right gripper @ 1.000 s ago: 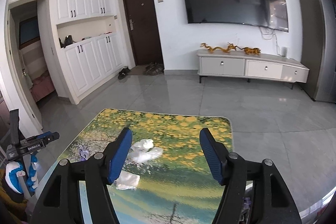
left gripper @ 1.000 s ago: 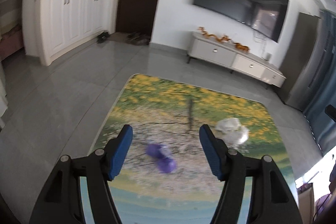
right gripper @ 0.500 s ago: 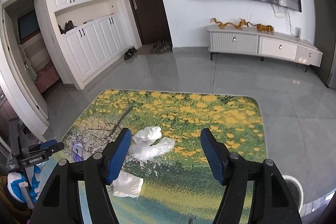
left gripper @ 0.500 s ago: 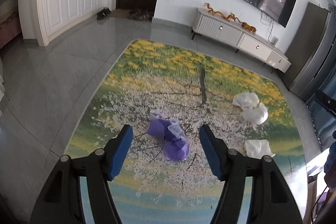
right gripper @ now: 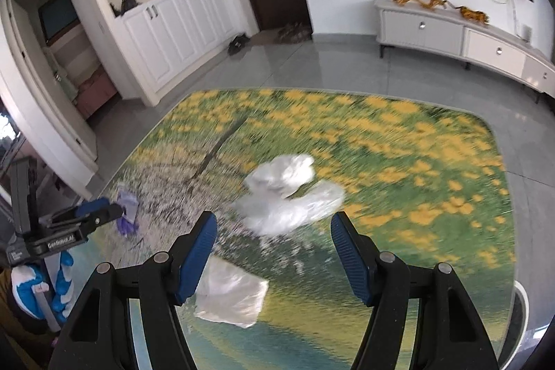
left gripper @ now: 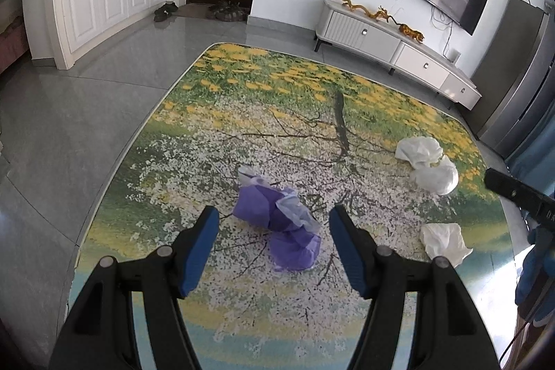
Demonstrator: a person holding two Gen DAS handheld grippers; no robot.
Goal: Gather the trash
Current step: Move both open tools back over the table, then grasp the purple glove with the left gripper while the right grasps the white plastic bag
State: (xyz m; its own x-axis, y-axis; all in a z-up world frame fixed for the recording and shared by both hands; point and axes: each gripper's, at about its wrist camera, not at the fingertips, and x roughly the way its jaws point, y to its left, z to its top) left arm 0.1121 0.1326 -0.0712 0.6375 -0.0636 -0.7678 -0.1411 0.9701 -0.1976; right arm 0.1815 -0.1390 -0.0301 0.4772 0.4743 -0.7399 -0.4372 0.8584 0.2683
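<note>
Left claw (left gripper: pixel 274 221) gapes apart above purple trash (left gripper: pixel 277 224); right claw (right gripper: pixel 274 226) gapes near white bags (right gripper: pixel 288 196).

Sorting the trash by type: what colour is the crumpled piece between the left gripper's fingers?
Purple, with a paler translucent part; the crumpled bag shows best in the left wrist view.

Right gripper (right gripper: pixel 274 229): jaws spread wide, nothing held. Flower-printed rug (right gripper: pixel 416 162) is seen beneath. White crumpled bag (right gripper: pixel 288 196) is framed between the fingers (blurred); flat white wrapper (right gripper: pixel 232 297) lies nearer, by the left finger. Purple bag (right gripper: pixel 126 210) is seen far left, beside the left gripper (right gripper: pixel 100 214).
</note>
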